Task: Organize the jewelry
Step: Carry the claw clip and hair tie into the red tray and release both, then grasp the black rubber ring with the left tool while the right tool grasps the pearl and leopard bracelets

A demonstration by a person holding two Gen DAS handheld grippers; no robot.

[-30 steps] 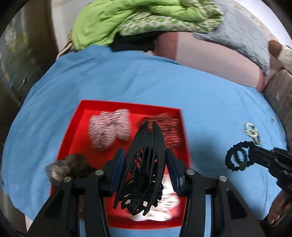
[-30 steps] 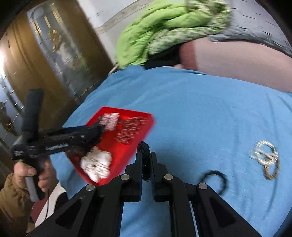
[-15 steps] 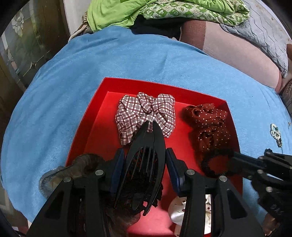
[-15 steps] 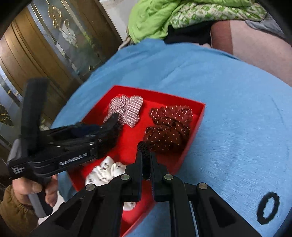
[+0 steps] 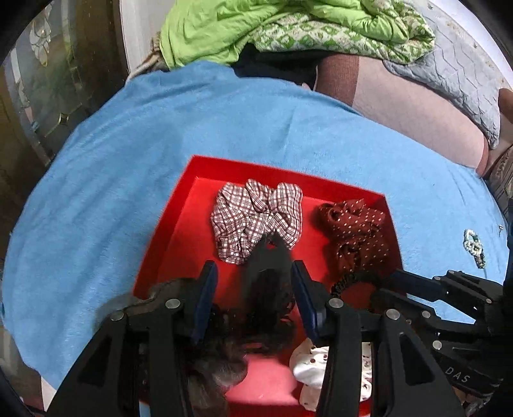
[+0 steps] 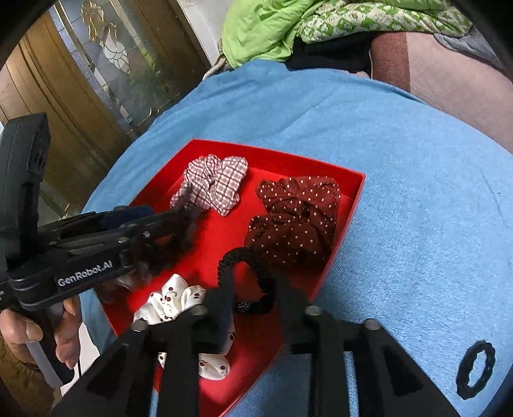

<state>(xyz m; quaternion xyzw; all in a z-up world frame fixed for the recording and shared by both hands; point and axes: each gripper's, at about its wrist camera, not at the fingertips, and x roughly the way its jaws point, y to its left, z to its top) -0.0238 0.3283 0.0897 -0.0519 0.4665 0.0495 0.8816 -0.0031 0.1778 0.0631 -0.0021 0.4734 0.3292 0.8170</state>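
Observation:
A red tray (image 5: pixel 179 218) on a blue cloth holds a checked scrunchie (image 5: pixel 256 218), a brown dotted scrunchie (image 5: pixel 356 231), a white scrunchie (image 5: pixel 307 369) and a dark furry one (image 5: pixel 221 369). My left gripper (image 5: pixel 253 308) is open, and the black claw clip (image 5: pixel 267 288) lies blurred between its fingers over the tray. My right gripper (image 6: pixel 253 288) is open over the tray's near right part, and the black hair tie (image 6: pixel 253 279) lies between its fingers. The tray (image 6: pixel 352 205) also shows in the right wrist view.
A second black hair tie (image 6: pixel 476 369) lies on the blue cloth (image 6: pixel 400 192) right of the tray. A pearl and chain piece (image 5: pixel 474 247) lies on the cloth at the right. Green bedding (image 5: pixel 272 29) and a grey pillow (image 5: pixel 449 73) are piled behind.
Both grippers came over the tray and opened. The left let go of the claw clip, which dropped. The right let go of the black hair tie.

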